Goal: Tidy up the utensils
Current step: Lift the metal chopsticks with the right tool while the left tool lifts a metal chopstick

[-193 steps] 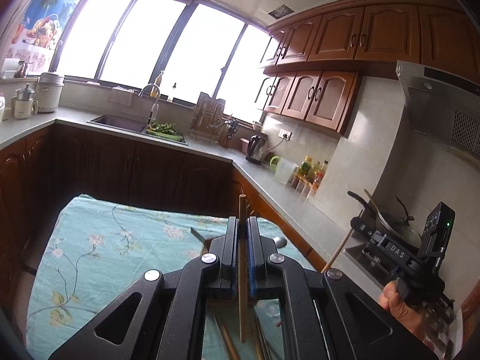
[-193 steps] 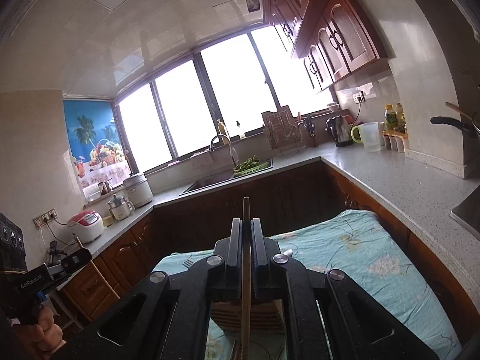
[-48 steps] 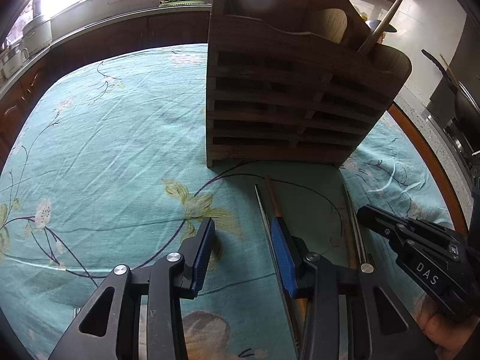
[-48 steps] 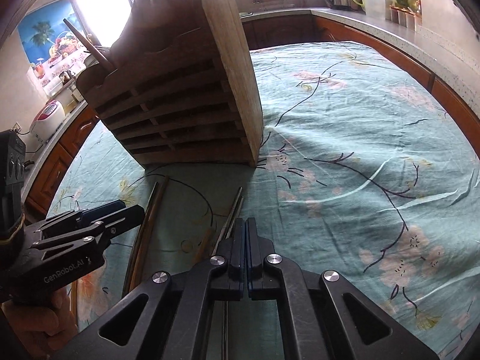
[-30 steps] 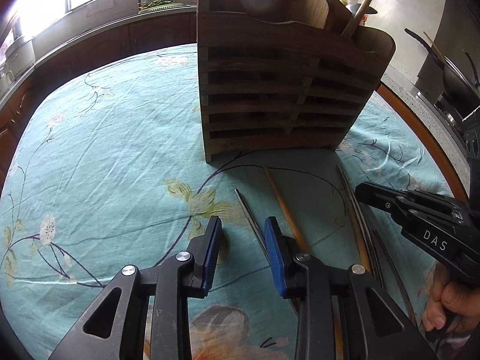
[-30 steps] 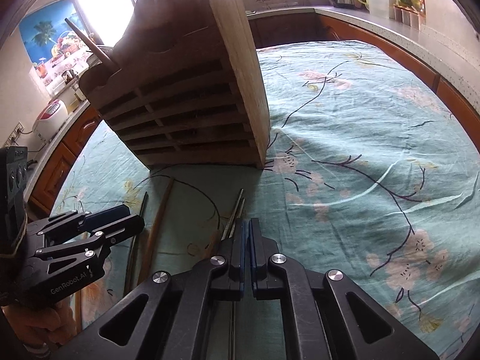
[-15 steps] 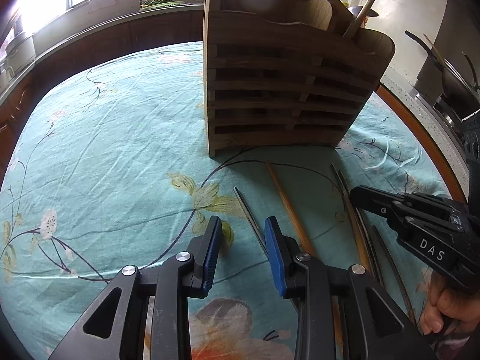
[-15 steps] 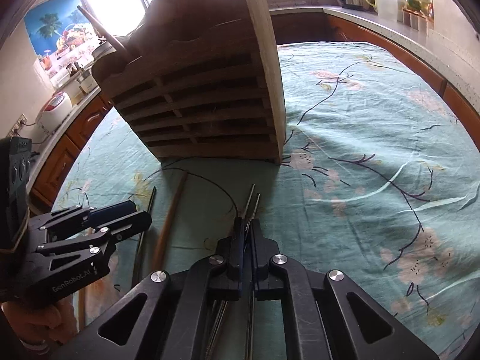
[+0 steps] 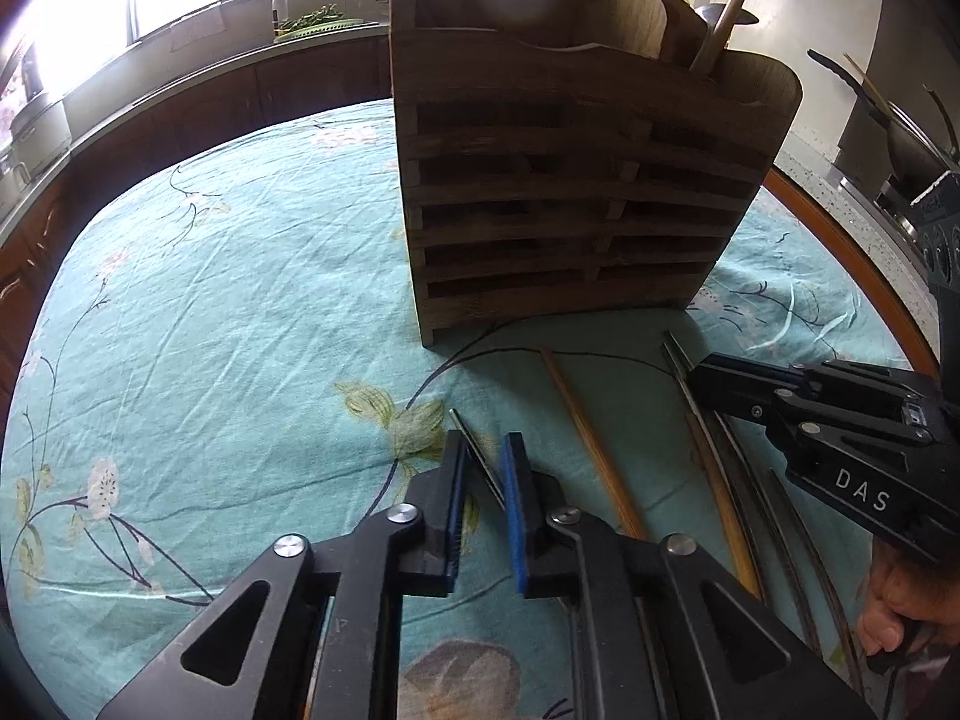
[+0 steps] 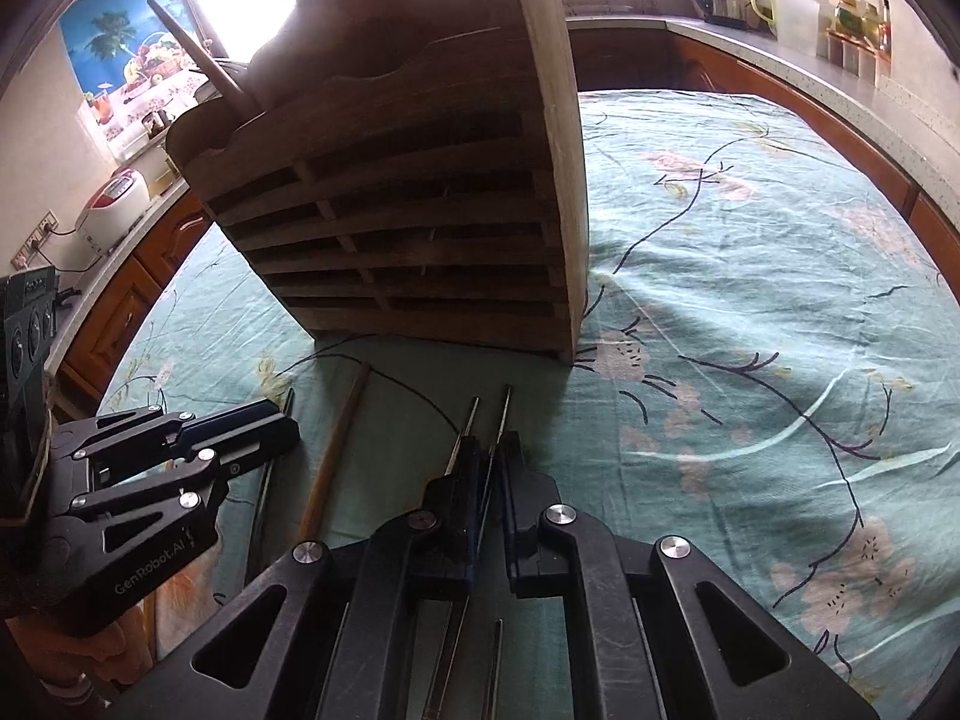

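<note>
We see a thin metal chopstick (image 9: 477, 456) lying flat on the teal floral cloth (image 9: 210, 330) between the left gripper (image 9: 483, 468) fingers, which are closing on it. It looks light, stiff and slippery; pinch near the end. The right gripper (image 10: 489, 462) fingers clamp another metal chopstick (image 10: 499, 420) in front of the wooden utensil holder (image 10: 420, 210).

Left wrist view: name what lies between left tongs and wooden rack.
Left wrist view: only bare floral cloth beyond the metal chopstick the left tongs are closing on.

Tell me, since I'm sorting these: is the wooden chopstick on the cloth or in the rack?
On the cloth: the wooden chopstick lies flat before the rack.
</note>
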`<state>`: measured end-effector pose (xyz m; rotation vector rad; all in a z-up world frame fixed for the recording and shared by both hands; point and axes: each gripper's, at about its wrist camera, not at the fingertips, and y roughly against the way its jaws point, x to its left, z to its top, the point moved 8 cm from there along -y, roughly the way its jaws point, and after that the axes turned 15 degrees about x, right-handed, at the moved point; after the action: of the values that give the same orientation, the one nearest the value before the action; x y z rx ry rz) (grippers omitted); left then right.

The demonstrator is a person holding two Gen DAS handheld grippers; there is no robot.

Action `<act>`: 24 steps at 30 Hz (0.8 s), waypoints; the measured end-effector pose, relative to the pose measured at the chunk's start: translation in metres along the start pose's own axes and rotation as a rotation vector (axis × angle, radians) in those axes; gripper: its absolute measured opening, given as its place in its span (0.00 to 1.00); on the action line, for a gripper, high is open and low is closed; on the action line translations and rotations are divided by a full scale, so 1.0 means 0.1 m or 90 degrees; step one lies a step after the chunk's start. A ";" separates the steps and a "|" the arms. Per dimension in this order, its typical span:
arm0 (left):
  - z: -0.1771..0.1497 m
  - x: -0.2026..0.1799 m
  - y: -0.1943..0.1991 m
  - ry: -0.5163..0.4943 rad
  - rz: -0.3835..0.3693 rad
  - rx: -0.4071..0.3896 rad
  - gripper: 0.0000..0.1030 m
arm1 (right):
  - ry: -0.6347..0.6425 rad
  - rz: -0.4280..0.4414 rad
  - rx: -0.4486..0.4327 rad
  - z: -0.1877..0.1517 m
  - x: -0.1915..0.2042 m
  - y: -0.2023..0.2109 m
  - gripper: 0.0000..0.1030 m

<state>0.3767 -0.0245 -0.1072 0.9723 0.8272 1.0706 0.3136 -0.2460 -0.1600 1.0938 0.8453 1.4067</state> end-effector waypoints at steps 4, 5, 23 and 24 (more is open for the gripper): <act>-0.04 0.04 0.05 0.019 -0.024 -0.004 0.02 | -0.022 0.032 -0.008 -0.04 0.03 0.06 0.04; -0.07 0.05 0.09 0.020 -0.025 -0.010 0.02 | -0.025 0.039 -0.016 -0.06 0.04 0.11 0.04; -0.61 0.15 1.70 0.059 -0.135 -0.211 0.02 | -0.009 0.116 -0.178 -0.21 0.24 1.49 0.04; -0.65 0.18 1.76 0.061 -0.140 -0.220 0.02 | -0.007 0.116 -0.187 -0.20 0.25 1.55 0.04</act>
<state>0.2659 0.0381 0.0321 0.5311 0.7751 1.0318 0.2448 -0.2404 -0.0173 0.9683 0.5199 1.6170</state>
